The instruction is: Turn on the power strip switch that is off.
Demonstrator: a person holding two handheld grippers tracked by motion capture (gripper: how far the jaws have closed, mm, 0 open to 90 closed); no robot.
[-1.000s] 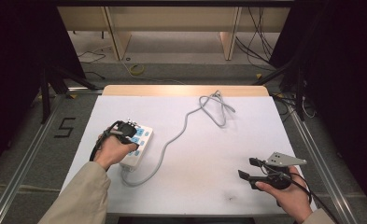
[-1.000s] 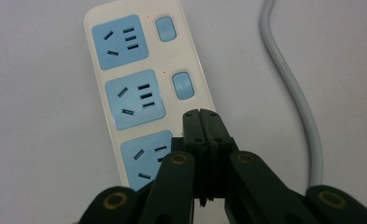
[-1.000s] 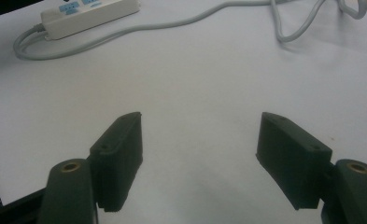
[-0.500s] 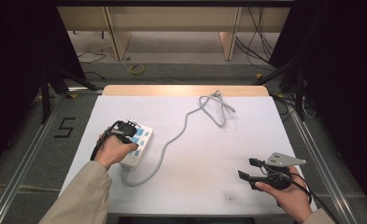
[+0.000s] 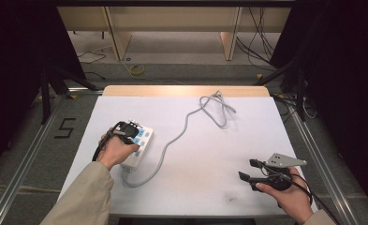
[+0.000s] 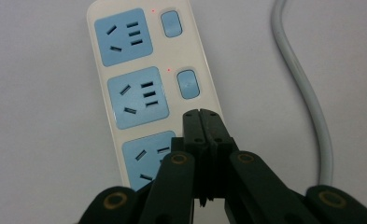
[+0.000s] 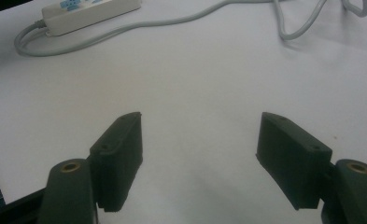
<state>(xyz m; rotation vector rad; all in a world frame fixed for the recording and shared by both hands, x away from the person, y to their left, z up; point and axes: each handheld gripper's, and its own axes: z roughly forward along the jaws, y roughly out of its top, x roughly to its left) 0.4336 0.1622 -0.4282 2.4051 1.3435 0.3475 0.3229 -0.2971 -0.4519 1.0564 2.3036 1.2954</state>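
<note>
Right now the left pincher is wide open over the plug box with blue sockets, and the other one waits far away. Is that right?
Not quite: the left gripper is shut, jaws pressed together over the power strip, as the left gripper view shows. The right gripper does wait far off.

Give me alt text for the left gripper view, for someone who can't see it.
The left gripper, its two black jaws pressed shut, points down over a cream power strip with blue sockets, tips near the third socket's switch position. Two blue rocker switches show above, each beside a small red light. A grey cable curves down the right side on a white table.
</note>
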